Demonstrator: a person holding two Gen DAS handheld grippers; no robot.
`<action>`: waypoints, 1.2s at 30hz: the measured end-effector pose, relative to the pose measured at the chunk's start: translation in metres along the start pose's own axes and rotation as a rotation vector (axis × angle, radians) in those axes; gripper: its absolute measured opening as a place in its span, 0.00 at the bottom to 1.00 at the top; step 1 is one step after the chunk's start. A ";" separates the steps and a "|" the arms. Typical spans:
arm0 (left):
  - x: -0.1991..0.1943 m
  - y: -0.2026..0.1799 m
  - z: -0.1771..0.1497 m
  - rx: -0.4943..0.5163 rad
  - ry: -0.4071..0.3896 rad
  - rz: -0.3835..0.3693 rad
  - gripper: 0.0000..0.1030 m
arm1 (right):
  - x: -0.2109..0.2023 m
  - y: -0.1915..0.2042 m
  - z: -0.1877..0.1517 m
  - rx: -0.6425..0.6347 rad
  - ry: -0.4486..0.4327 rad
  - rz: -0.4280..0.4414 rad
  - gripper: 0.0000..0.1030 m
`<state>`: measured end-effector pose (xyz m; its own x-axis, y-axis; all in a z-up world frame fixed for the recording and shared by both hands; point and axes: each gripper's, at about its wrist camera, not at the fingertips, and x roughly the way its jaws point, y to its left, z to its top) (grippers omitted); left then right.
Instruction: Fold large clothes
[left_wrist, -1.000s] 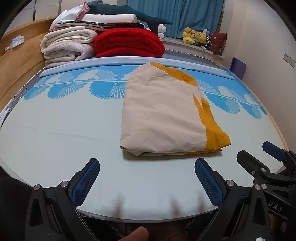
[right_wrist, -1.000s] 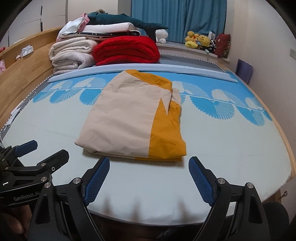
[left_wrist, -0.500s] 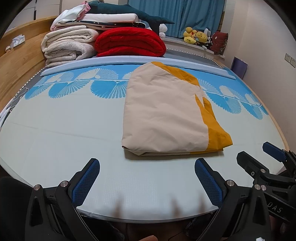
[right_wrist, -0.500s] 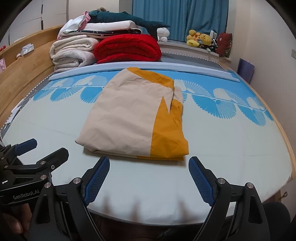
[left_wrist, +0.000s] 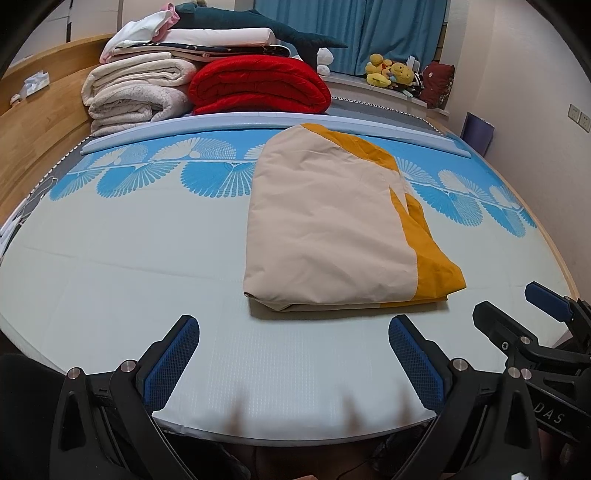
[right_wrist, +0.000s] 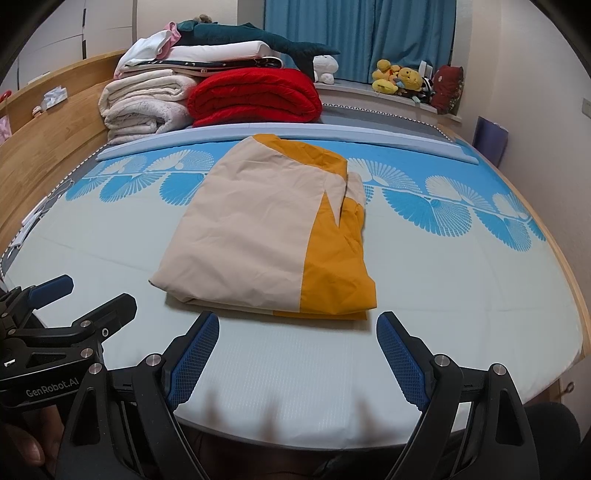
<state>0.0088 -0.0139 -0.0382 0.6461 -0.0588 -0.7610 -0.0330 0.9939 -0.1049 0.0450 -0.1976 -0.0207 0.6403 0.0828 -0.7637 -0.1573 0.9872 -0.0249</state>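
Observation:
A beige and mustard-yellow cloth (left_wrist: 328, 229) (right_wrist: 258, 229) lies folded into a thick rectangle in the middle of the bed (left_wrist: 110, 258) (right_wrist: 461, 288). My left gripper (left_wrist: 293, 326) hovers over the bed's near edge, just short of the cloth's near fold, open with nothing between its blue pads. My right gripper (right_wrist: 297, 325) sits beside it at the same edge, also open and empty, close to the cloth's near fold. Each gripper shows at the side of the other's view: the right one (left_wrist: 517, 321), the left one (right_wrist: 85, 299).
Folded cream blankets (left_wrist: 136, 96), a red blanket (left_wrist: 258, 86) and a dark plush shark (left_wrist: 258, 22) are stacked at the bed's far end. A wooden headboard (left_wrist: 33, 125) runs along the left. Soft toys (left_wrist: 388, 70) sit on the sill under blue curtains. A wall stands at the right.

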 end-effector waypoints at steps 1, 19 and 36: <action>0.000 0.000 0.000 0.000 0.000 0.000 0.99 | 0.000 0.000 0.000 0.001 0.001 0.000 0.85; 0.000 0.006 0.002 0.007 -0.005 0.005 0.99 | 0.000 -0.001 0.000 0.002 -0.001 0.002 0.85; 0.000 0.009 0.005 0.011 -0.006 0.001 0.99 | 0.000 -0.001 0.001 -0.001 -0.001 0.004 0.85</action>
<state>0.0123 -0.0044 -0.0366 0.6508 -0.0576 -0.7570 -0.0252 0.9949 -0.0974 0.0460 -0.1989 -0.0205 0.6405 0.0866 -0.7631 -0.1605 0.9868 -0.0228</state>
